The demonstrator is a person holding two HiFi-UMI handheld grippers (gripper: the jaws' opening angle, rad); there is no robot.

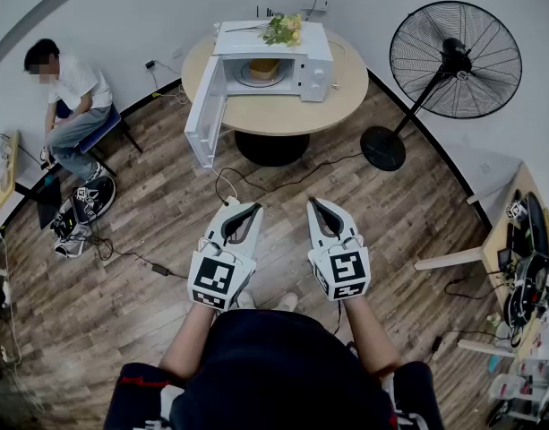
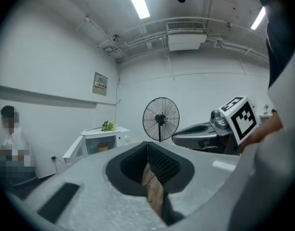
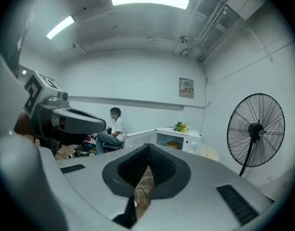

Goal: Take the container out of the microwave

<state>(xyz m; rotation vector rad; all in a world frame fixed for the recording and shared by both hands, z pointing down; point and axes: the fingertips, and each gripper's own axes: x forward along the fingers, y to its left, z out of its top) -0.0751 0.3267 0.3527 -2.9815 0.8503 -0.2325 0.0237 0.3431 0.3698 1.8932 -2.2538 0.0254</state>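
A white microwave stands on a round wooden table at the far side of the room, its door swung open to the left. A yellowish container sits inside it on the turntable. The left gripper view shows the microwave and container far off, as does the right gripper view: microwave, container. My left gripper and right gripper are held side by side over the wooden floor, well short of the table. Both are shut with nothing between their pads.
Yellow-green flowers lie on top of the microwave. A large standing fan is to the right of the table. A person sits at the left wall. Cables trail across the floor, and a cluttered desk stands at the right.
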